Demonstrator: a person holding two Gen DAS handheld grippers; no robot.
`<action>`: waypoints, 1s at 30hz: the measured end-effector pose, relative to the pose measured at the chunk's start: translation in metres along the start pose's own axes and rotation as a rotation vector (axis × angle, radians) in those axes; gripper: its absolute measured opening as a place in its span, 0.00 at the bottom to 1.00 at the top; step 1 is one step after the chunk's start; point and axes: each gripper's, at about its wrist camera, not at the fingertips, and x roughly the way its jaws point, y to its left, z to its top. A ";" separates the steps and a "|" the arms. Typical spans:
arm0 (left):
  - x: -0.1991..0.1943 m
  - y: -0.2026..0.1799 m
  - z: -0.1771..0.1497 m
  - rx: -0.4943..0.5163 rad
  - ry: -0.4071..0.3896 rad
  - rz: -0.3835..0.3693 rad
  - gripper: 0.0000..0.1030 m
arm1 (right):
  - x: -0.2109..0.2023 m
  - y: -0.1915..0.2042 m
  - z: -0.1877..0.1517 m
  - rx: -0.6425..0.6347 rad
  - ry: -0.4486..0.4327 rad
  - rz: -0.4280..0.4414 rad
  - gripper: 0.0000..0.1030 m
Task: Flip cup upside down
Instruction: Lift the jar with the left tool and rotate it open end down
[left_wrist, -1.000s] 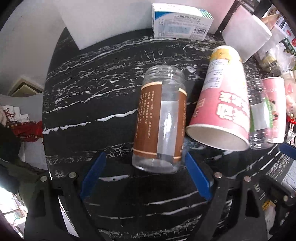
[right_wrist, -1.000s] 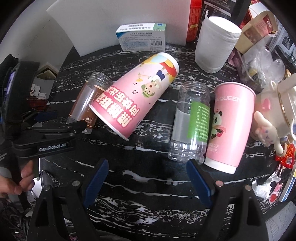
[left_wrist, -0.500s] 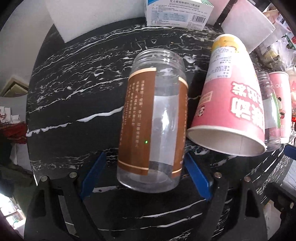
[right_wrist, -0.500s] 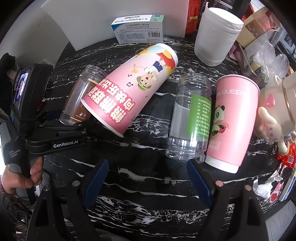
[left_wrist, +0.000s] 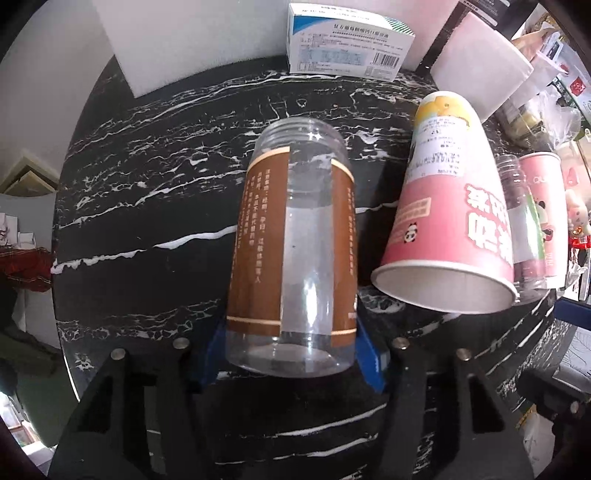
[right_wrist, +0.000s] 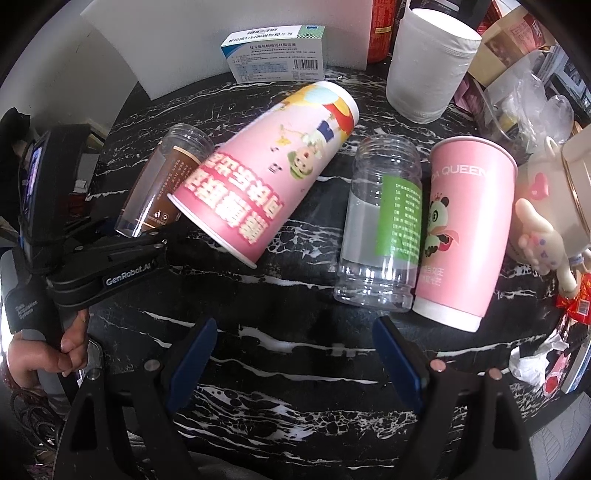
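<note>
A clear plastic jar with a brown label (left_wrist: 295, 251) lies on its side on the black marble table (left_wrist: 155, 206), mouth away from me. My left gripper (left_wrist: 291, 354) is shut on the brown-label jar's base end, blue fingers (left_wrist: 367, 354) pressed on both sides. The jar (right_wrist: 159, 188) and left gripper (right_wrist: 122, 251) also show in the right wrist view. My right gripper (right_wrist: 295, 358) is open and empty, in front of a green-label jar (right_wrist: 380, 229).
A pink paper cup (right_wrist: 273, 170) lies on its side beside the brown-label jar. Another pink cup (right_wrist: 469, 232) lies against the green-label jar. A medicine box (right_wrist: 275, 53), a white roll (right_wrist: 428, 59) and clutter (right_wrist: 546, 177) line the back and right.
My left gripper moved forward around the brown-label jar's base and closed on it. The right gripper moved slightly closer to the table and stayed open.
</note>
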 end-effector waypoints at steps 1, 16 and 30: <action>-0.003 0.001 0.001 0.002 0.000 0.002 0.57 | -0.001 0.000 0.000 0.001 -0.002 0.002 0.84; -0.072 -0.004 -0.036 -0.003 -0.035 0.035 0.56 | -0.022 0.011 -0.024 0.005 -0.042 0.037 0.84; -0.121 -0.029 -0.087 0.070 0.054 0.045 0.56 | -0.047 0.011 -0.056 0.026 -0.098 0.056 0.84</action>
